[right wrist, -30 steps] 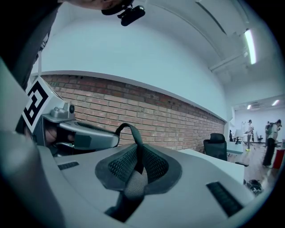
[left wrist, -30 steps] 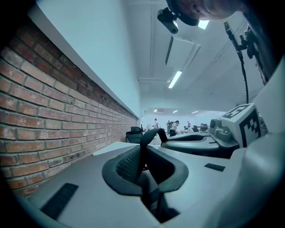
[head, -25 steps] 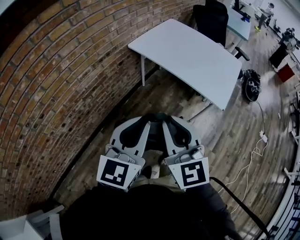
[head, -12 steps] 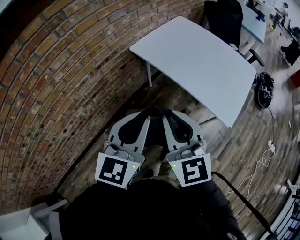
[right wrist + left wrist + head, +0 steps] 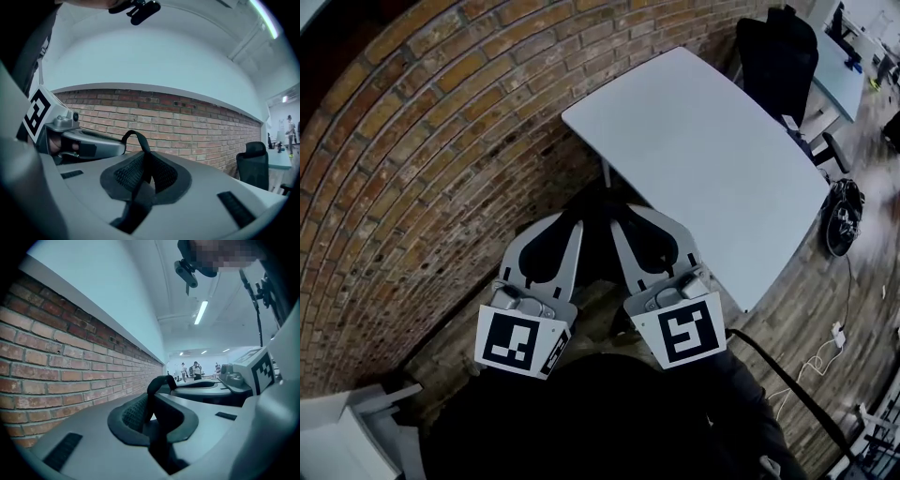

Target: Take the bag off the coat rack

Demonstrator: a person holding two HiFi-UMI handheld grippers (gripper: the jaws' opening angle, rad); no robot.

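Left gripper (image 5: 151, 404) is pinching the bag's black strap (image 5: 161, 379) tight, and the right gripper (image 5: 144, 166) beside it is clamping the same strap. Not making out the rest of the bag. Brick wall (image 5: 422, 169) is running along left of the jaws, white table (image 5: 703, 141) sitting just ahead.

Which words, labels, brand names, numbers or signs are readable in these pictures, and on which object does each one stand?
None: no view shows a readable word, brand, number or sign.
Left marker cube: only a black-and-white square pattern, no letters.
Right marker cube: the same kind of pattern; it is a code, not text.
White table and brick wall: no print visible.
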